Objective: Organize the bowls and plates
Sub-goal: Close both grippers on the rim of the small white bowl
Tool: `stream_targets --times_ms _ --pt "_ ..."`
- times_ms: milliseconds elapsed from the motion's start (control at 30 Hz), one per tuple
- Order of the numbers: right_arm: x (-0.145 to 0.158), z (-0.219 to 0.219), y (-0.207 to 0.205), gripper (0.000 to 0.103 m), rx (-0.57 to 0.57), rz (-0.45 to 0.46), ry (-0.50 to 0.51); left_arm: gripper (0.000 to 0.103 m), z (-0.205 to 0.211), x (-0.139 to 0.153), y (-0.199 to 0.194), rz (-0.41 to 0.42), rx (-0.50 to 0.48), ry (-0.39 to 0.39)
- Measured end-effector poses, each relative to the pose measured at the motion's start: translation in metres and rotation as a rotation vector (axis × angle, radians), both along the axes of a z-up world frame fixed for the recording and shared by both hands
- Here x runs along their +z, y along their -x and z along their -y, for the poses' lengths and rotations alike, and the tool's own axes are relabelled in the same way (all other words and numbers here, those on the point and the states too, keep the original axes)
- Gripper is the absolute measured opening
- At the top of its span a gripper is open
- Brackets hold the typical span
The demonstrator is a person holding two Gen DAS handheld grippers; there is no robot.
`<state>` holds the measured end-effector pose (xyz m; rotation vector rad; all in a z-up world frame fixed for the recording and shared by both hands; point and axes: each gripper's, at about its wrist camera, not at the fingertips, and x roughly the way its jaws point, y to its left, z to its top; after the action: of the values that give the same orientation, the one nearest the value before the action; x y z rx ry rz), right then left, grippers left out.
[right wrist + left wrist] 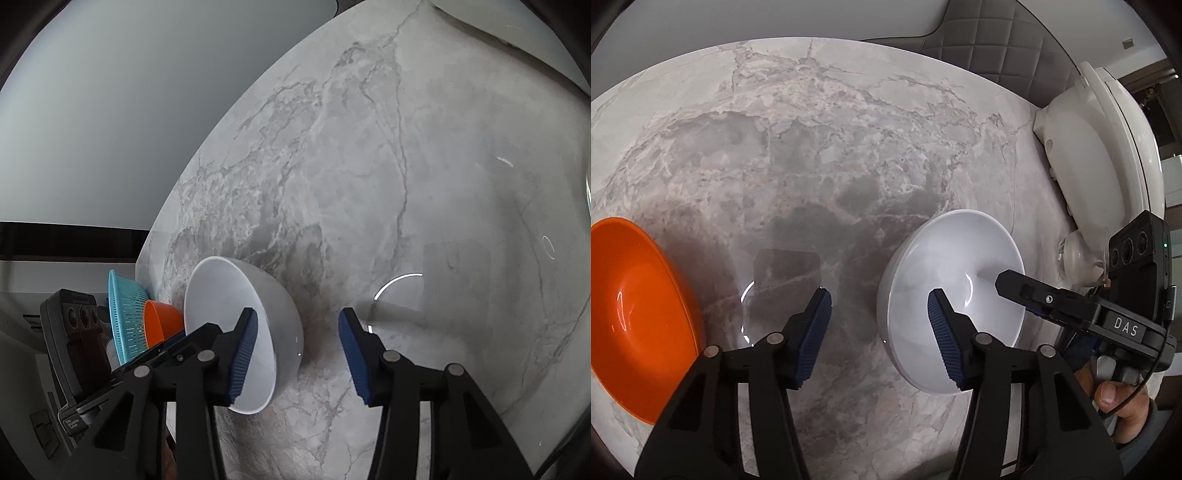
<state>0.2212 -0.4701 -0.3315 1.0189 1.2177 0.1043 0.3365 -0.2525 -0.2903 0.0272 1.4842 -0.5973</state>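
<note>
A white bowl (pixel 956 280) stands upright on the marble table (pixel 812 147), right of centre in the left wrist view. An orange bowl (pixel 635 317) sits at the left edge. My left gripper (pixel 879 317) is open above the table, its right finger over the white bowl's near rim. My right gripper shows there as a black finger (pixel 1015 284) reaching over the bowl from the right. In the right wrist view my right gripper (pixel 295 339) is open, its left finger inside the white bowl (pixel 229 317). The orange bowl (pixel 159 325) lies behind it.
A white domed appliance (pixel 1097 155) stands at the table's right edge. A quilted grey chair back (pixel 990 40) is behind the table. A turquoise colander (pixel 123 317) sits behind the orange bowl. Bare marble (pixel 406 184) spreads to the right.
</note>
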Motion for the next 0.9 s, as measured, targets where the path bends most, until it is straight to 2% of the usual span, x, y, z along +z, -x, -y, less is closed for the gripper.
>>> stream_targets --times_ms 67,167,300,333,467,533,700,900 --pt "-0.001 0.000 0.000 0.048 0.001 0.001 -0.008 0.041 0.001 -0.002 0.000 -0.008 -0.002 0.007" --pt "-0.003 0.000 -0.001 0.045 0.009 0.002 -0.013 0.032 0.003 -0.006 -0.001 -0.020 -0.005 0.013" --pt "-0.006 0.001 -0.002 0.041 0.012 -0.001 -0.027 0.031 0.005 -0.010 -0.002 -0.026 0.002 0.025" --pt "-0.007 0.001 -0.003 0.038 0.016 -0.003 -0.026 0.027 0.005 -0.011 -0.002 -0.030 0.004 0.031" --pt "-0.008 -0.002 -0.006 0.029 0.023 0.002 -0.030 0.026 0.006 -0.016 -0.003 -0.049 0.003 0.038" --pt "-0.008 -0.003 -0.007 0.020 0.027 0.008 -0.034 0.019 0.007 -0.017 -0.003 -0.049 0.005 0.034" --pt "-0.006 -0.004 -0.008 0.019 0.029 0.013 -0.029 0.015 0.009 -0.020 -0.004 -0.060 0.005 0.046" --pt "-0.006 -0.005 -0.008 0.019 0.029 0.014 -0.034 0.014 0.015 -0.022 -0.002 -0.066 0.002 0.049"
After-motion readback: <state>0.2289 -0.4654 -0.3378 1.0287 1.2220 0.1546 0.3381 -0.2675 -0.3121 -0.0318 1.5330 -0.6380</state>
